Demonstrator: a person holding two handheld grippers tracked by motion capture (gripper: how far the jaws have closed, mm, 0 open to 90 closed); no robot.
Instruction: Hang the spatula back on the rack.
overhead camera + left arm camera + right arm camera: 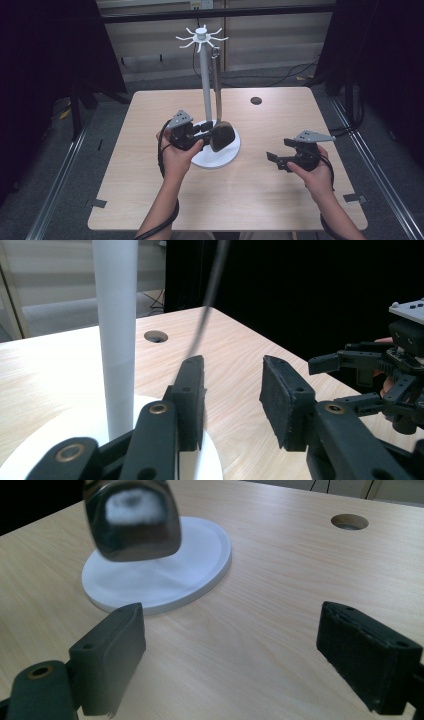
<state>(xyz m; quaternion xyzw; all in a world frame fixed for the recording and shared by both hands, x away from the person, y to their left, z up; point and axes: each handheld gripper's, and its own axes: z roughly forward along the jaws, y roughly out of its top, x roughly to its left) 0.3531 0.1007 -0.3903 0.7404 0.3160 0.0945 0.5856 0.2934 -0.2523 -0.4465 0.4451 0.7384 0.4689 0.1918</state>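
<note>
Matte black claw (230, 655) before glossy steel spatula (132, 522)

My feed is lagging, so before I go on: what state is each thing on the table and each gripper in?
Spatula: hanging from the rack's top hook, blade over the base.
Rack: upright on its round white base.
Left gripper: open, holding nothing, beside the pole.
Right gripper: open, empty, above bare table.

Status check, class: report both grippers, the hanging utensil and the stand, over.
Left gripper open beside hanging spatula. Right gripper open, empty, off to the side. Spatula hangs from white stand. Nothing blocking.
</note>
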